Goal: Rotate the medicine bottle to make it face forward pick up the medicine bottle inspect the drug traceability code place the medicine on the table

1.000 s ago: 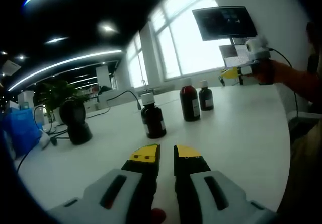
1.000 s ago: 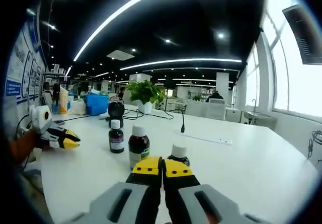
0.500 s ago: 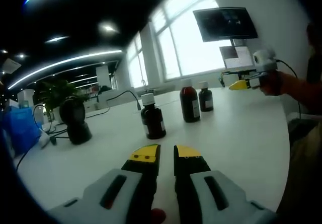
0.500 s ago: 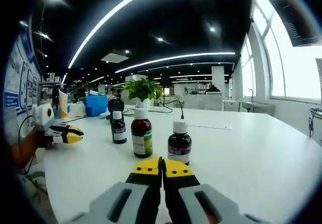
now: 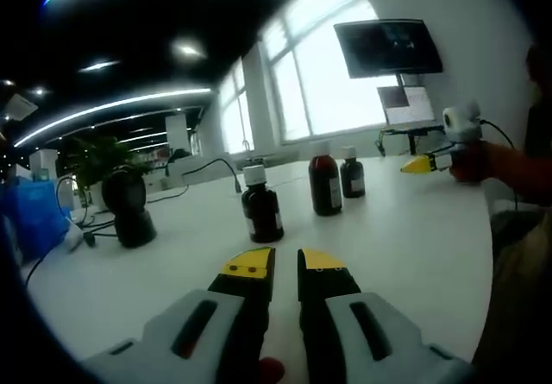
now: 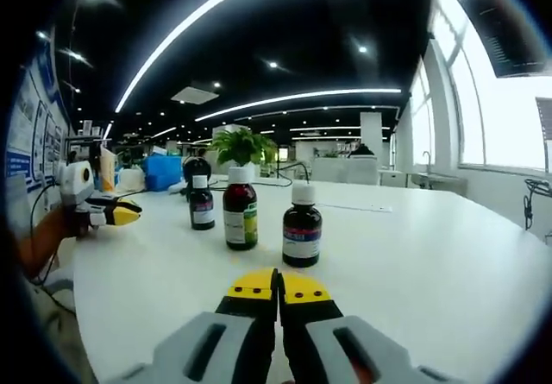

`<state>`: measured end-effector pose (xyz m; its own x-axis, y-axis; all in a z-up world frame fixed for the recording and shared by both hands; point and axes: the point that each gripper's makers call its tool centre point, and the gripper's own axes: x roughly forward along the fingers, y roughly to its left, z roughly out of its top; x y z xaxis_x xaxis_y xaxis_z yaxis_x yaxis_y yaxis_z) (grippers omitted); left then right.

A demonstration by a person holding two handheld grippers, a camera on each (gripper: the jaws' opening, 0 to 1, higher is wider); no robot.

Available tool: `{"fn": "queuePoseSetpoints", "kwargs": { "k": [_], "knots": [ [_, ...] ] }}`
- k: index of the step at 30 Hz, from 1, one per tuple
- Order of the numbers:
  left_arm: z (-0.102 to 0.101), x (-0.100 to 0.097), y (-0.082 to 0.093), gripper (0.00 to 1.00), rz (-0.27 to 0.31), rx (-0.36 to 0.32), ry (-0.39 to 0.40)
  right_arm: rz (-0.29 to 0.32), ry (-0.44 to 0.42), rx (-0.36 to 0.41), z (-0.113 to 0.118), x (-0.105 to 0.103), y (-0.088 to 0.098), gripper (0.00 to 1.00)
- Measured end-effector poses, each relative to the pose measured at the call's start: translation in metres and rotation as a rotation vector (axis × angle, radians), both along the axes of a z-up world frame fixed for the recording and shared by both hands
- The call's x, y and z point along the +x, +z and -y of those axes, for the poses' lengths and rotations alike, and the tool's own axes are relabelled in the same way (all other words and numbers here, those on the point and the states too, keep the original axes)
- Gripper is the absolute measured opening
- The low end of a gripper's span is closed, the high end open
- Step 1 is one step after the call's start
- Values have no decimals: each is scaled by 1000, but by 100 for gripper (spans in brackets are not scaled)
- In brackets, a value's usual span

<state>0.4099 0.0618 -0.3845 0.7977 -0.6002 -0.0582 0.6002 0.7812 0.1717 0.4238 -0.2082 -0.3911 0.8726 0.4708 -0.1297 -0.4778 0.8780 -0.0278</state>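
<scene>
Three dark brown medicine bottles with white caps stand in a row on the white table (image 5: pixel 405 237). In the left gripper view they are the near one (image 5: pixel 261 204), the middle one (image 5: pixel 326 181) and the far one (image 5: pixel 351 173). The right gripper view has them as bottle (image 6: pixel 302 227), bottle (image 6: pixel 241 211) and bottle (image 6: pixel 202 204). My left gripper (image 5: pixel 285 263) is shut on nothing, well short of the bottles; it also appears as the left gripper (image 6: pixel 121 214). My right gripper (image 6: pixel 278 285) is shut and holds nothing, a little short of the nearest bottle; a hand holds it as the right gripper (image 5: pixel 418 164).
A black round scanner (image 5: pixel 129 203) stands on the table left of the bottles, with cables and a blue bag (image 5: pixel 34 220) beyond it. A potted plant (image 6: pixel 237 147) sits behind the bottles. A monitor (image 5: pixel 388 46) hangs by the windows.
The right gripper has drawn back and sunk lower, so the bottles now stand clear ahead of its tips. In the left gripper view it has moved right and down. The left gripper has held still.
</scene>
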Motion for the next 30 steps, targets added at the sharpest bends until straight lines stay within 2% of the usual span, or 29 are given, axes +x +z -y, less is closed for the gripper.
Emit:
{"fn": "queuePoseSetpoints", "kwargs": {
  "k": [14, 30],
  "knots": [
    [1, 0, -1, 4, 8, 17, 3, 15, 20, 35, -3, -9, 3, 0],
    [3, -3, -1, 4, 11, 28, -7, 13, 22, 29, -8, -13, 3, 0]
  ]
}}
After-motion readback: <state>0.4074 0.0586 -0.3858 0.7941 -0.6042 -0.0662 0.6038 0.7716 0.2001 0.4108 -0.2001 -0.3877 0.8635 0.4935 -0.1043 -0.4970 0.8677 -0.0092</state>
